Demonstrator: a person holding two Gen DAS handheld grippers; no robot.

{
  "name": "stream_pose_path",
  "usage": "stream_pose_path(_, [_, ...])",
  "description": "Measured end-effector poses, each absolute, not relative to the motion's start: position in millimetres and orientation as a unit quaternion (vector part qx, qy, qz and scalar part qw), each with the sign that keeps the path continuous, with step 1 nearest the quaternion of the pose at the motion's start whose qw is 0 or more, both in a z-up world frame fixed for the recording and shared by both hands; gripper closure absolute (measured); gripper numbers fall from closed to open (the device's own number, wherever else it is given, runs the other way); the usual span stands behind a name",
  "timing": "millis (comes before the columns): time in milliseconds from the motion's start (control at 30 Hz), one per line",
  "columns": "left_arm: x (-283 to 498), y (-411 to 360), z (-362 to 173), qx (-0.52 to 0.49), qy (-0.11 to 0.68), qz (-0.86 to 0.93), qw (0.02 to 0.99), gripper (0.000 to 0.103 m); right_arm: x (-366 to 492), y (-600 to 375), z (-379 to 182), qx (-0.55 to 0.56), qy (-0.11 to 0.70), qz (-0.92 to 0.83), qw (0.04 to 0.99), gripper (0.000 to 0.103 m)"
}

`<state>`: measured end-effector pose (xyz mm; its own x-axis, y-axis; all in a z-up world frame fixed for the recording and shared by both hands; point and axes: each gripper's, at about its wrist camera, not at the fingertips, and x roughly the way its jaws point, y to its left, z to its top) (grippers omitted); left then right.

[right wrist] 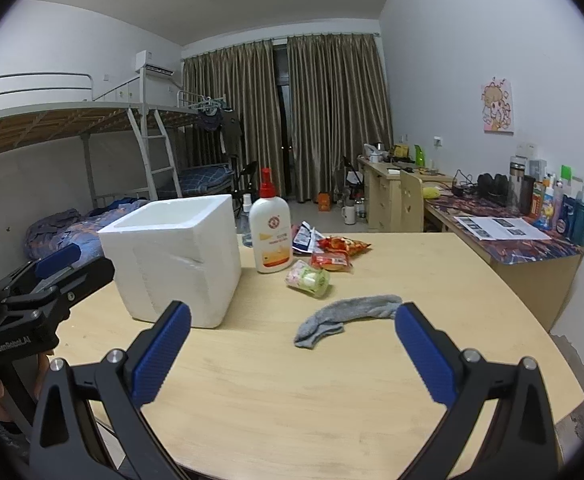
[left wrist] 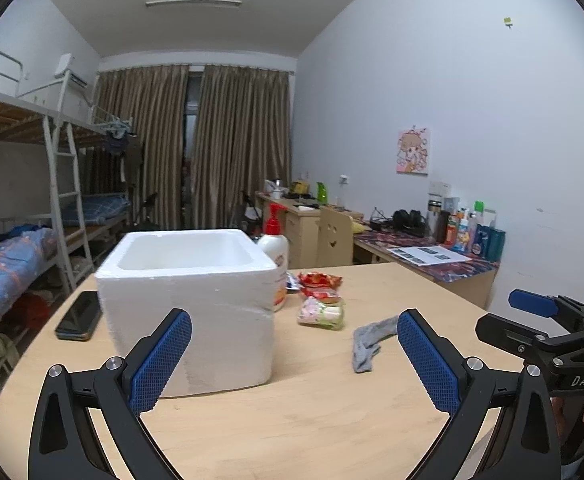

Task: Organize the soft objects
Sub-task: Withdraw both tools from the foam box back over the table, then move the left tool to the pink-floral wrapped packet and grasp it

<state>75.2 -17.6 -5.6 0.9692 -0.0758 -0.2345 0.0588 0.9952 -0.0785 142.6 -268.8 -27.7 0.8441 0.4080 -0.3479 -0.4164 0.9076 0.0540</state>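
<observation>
both grippers' fingers [right wrist: 424,360] spread wide, empty; limp grey sock [right wrist: 344,314] could snag or slip short of foam box [right wrist: 172,256].

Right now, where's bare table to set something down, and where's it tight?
Free: the near table strip in front of the foam box and grey sock, and the right side past the sock. Crowded: behind the sock, where the lotion bottle, snack packets and wrapped candy pack cluster beside the box.

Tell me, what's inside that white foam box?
The foam box is open-topped; only bare white inner walls show. Its floor is hidden by the near wall, so contents cannot be ruled out.
</observation>
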Motion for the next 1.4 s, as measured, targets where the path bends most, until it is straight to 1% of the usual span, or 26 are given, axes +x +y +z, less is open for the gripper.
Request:
stream_pose_path(367, [102.8, -48.7, -8.1, -0.024, 0.136, -0.093, 0.986, 0.000, 153.9, -294.5, -37.1, -0.004, 0.198, 0.182, 0.963, 0.000])
stream_pose_path(767, [159.2, -83.5, -12.5, -0.037, 0.176, -0.145, 0.973, 0.000, 174.0, -328.5, -50.7, 0.011, 0.216, 0.155, 0.964, 0.000])
stream_pose_path(900, [176.8, -91.3, -15.7, -0.036, 0.187, -0.142, 0.971, 0.000, 181.5, -332.7, -54.7, 0.011, 0.224, 0.156, 0.962, 0.000])
stream_pose_path(1100, [212.8, -97.8, -24.8, -0.032, 0.225, -0.111, 0.968, 0.000, 198.2, -333.6, -60.8, 0.004, 0.239, 0.168, 0.956, 0.000])
stream_pose_path(1400, [259.8, -92.6, -41.7, -0.045, 0.267, -0.064, 0.960, 0.001, 231.4, -325.8, -64.8, -0.014, 0.256, 0.231, 0.939, 0.000])
